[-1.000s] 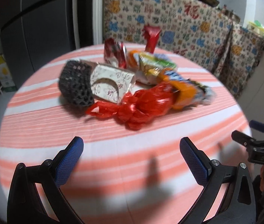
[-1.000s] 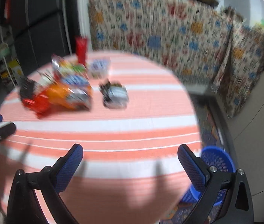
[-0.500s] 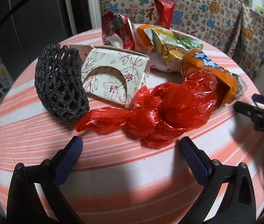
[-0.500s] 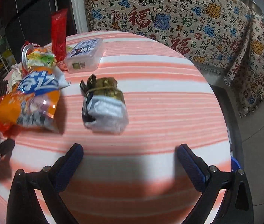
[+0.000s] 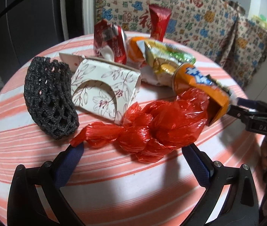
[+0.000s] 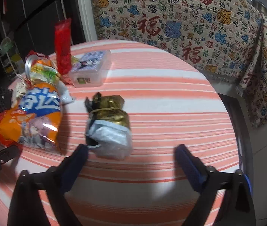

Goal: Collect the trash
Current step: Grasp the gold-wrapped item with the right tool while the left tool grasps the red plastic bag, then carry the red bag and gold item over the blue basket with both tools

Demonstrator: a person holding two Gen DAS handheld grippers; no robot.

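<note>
Trash lies on a round table with an orange-striped cloth. My left gripper is open, its jaws either side of a knotted red plastic bag. Behind the bag are a black foam net, a floral paper box, a crushed red can and an orange chip bag. My right gripper is open just in front of a gold-and-white wrapped bundle. The orange chip bag lies left of the bundle.
A clear plastic tub and an upright red wrapper stand at the back of the table. A patterned cloth hangs behind. The table's right edge drops to the floor. The right gripper shows in the left wrist view.
Both grippers have moved forward over the table. The left one has closed in on the red bag, the right one on the gold-and-white bundle. Both stay open.
</note>
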